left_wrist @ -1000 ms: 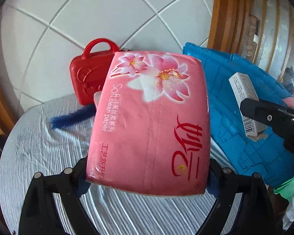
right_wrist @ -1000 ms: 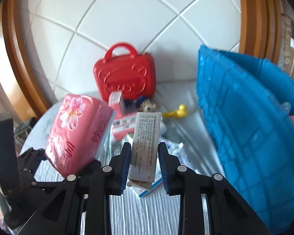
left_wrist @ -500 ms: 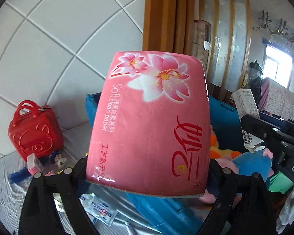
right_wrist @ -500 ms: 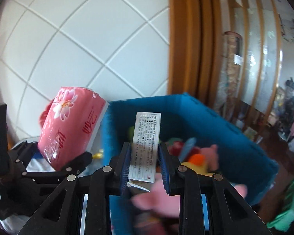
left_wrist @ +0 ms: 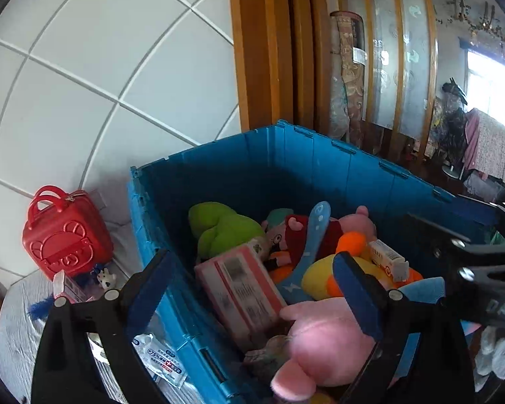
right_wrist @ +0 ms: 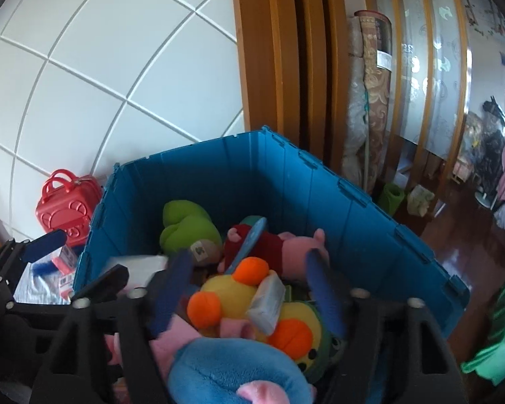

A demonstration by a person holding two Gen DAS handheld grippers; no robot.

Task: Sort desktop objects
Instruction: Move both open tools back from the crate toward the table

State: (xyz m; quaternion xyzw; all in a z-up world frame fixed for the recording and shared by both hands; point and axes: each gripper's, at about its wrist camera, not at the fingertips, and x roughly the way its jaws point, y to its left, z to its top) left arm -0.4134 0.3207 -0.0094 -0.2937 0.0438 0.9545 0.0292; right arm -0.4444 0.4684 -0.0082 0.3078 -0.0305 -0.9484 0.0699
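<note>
Both tools hang over the open blue crate (left_wrist: 320, 155), and both are empty: the left hand-held gripper (left_wrist: 252, 289) has its blue pads spread wide apart with nothing between them, and the right hand-held gripper (right_wrist: 249, 289) is likewise parted above the pile. That spread reads as a release — the pink tissue pack (left_wrist: 242, 289) lies tilted among the soft toys directly under the left tool, at about 6 o'clock in the crate as the left wrist view shows it, leaning toward the near-left wall. A small white medicine box (left_wrist: 387, 262) rests on the yellow plush duck (left_wrist: 323, 279) toward 3 o'clock; in the right wrist view the same box sits blurred between the duck's orange parts, just below the right tool. A green plush (left_wrist: 225, 229) fills the 11 o'clock part of the pile, and a pink plush (left_wrist: 323, 343) crowds the near edge. The crate stands against the edge of the bench (left_wrist: 17, 330), which explains why the tools are held high and angled down: the walls are tall, and things must go in from above. Left behind on the cloth at 9 o'clock are the red toy suitcase (left_wrist: 67, 239), a wet-wipe packet (left_wrist: 161, 360) and smaller bits near it, too small to name. I judge the sorting partly done — the next reach likely goes back to that cluster.
</note>
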